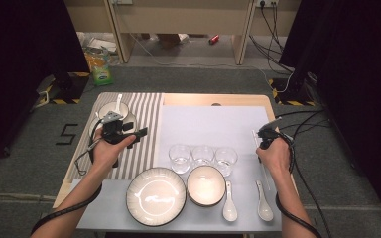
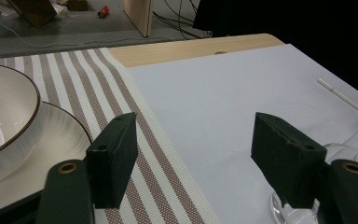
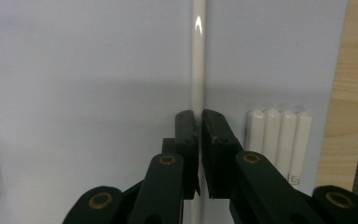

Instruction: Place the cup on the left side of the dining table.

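high view: the person's left gripper [image 1: 138, 133] is held over the striped mat [image 1: 146, 111] at the table's left side, just in front of a stacked bowl and plate [image 1: 113, 110] with a spoon in it; its jaws point toward the white sheet [image 1: 208, 124]. the right gripper [image 1: 266, 133] is at the sheet's right edge, over a thin white chopstick [image 1: 254, 136] that lies lengthwise along that edge. three empty glasses [image 1: 203, 156] stand in a row at mid-table; nearer the person sit a large plate [image 1: 156, 196], a small bowl [image 1: 206, 185] and two white spoons [image 1: 247, 202]. left gripper view: the left gripper [image 2: 193, 154] has its jaws standing wide apart with nothing between them, above the seam where the mat [image 2: 98, 88] meets the sheet [image 2: 223, 98]; the bowl and plate [image 2: 9, 126] lie at the left, a glass [image 2: 345, 154] behind the right jaw, and the chopstick [image 2: 345, 99] far off at the right. right gripper view: the right gripper [image 3: 199, 126] has its jaws drawn nearly together on the chopstick [image 3: 198, 56], which runs straight up the frame from between the pads and lies on the sheet [image 3: 84, 70]; the pads sit against it on both sides. a white ribbed chopstick rest [image 3: 279, 135] lies just beside the right jaw, near the wooden table edge [image 3: 349, 93].
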The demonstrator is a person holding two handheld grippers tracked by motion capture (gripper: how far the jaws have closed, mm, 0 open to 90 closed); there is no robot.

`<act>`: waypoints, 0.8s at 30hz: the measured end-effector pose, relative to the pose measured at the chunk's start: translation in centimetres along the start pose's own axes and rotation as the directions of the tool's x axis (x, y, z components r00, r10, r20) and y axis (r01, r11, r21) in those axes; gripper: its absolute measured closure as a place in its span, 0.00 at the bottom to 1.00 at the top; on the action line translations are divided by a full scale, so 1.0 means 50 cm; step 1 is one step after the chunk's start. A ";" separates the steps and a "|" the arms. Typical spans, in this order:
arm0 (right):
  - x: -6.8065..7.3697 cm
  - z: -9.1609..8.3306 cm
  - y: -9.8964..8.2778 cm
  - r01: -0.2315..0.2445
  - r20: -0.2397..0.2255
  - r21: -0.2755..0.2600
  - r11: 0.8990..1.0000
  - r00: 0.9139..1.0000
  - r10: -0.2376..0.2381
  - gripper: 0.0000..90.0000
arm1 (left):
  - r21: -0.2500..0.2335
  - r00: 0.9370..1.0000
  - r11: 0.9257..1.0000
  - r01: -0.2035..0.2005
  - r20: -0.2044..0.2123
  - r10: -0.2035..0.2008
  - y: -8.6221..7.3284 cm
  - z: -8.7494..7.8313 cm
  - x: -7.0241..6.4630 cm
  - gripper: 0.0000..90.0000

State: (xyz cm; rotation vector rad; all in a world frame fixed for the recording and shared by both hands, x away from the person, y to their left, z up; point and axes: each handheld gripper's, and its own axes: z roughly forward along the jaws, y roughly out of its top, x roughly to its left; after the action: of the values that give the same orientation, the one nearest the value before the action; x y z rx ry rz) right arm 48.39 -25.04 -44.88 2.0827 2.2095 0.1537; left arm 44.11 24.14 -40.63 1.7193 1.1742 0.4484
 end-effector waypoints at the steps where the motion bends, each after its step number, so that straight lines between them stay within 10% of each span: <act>1: 0.001 0.000 0.001 0.000 0.001 0.004 1.000 1.000 0.000 0.95 | 0.000 1.000 1.000 0.000 0.000 0.000 0.000 0.000 0.000 0.34; 24: -0.014 -0.015 -0.007 0.022 -0.060 -0.046 0.999 0.998 -0.025 0.95 | -0.003 1.000 1.000 0.000 0.002 0.000 0.006 0.003 -0.001 0.34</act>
State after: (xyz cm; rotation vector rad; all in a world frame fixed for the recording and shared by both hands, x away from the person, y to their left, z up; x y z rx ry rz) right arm 47.97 -25.74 -44.19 2.0546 2.2417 0.2653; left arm 44.33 23.99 -40.41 1.7171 1.1712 0.4484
